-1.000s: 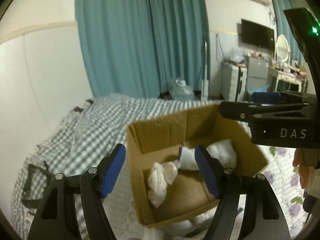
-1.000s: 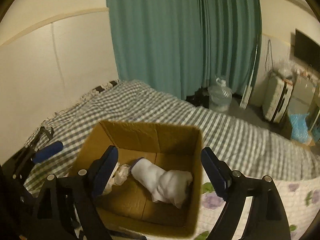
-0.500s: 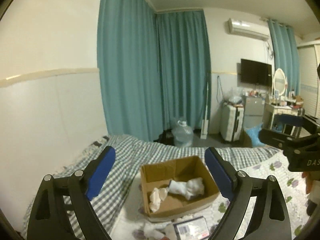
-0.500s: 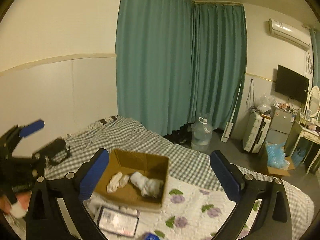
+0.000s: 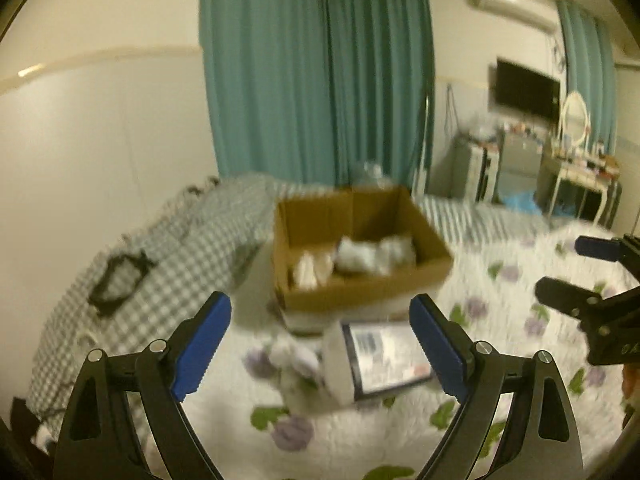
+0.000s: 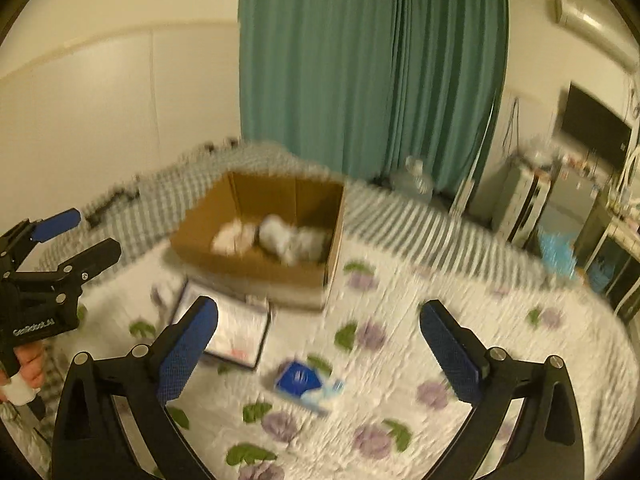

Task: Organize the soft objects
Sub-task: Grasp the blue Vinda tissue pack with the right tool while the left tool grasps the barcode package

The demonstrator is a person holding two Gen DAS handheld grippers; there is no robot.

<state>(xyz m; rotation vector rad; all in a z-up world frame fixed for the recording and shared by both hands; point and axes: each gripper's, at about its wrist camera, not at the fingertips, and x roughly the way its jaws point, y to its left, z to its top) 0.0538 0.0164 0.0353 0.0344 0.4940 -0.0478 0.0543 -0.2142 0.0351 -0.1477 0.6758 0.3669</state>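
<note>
An open cardboard box [image 5: 360,292] [image 6: 256,272] stands on the bed and holds white soft items [image 5: 374,254] [image 6: 294,242] and a cream one [image 5: 310,270] [image 6: 234,238]. A white soft item [image 5: 294,364] lies on the floral quilt in front of the box. My left gripper [image 5: 320,348] is open and empty, above the quilt before the box; it also shows in the right wrist view [image 6: 76,234]. My right gripper [image 6: 320,348] is open and empty, to the right; it also shows in the left wrist view [image 5: 572,268]. Both views are blurred.
A flat white package [image 5: 380,354] [image 6: 228,328] lies before the box. A blue packet [image 6: 306,382] lies on the quilt [image 6: 400,360]. A black strap [image 5: 116,280] lies on the checked blanket at left. Curtains, a water jug [image 6: 414,180] and furniture stand beyond the bed.
Both grippers first pulled far back from the box, then came closer and tilted down toward the quilt. Both stayed open and empty.
</note>
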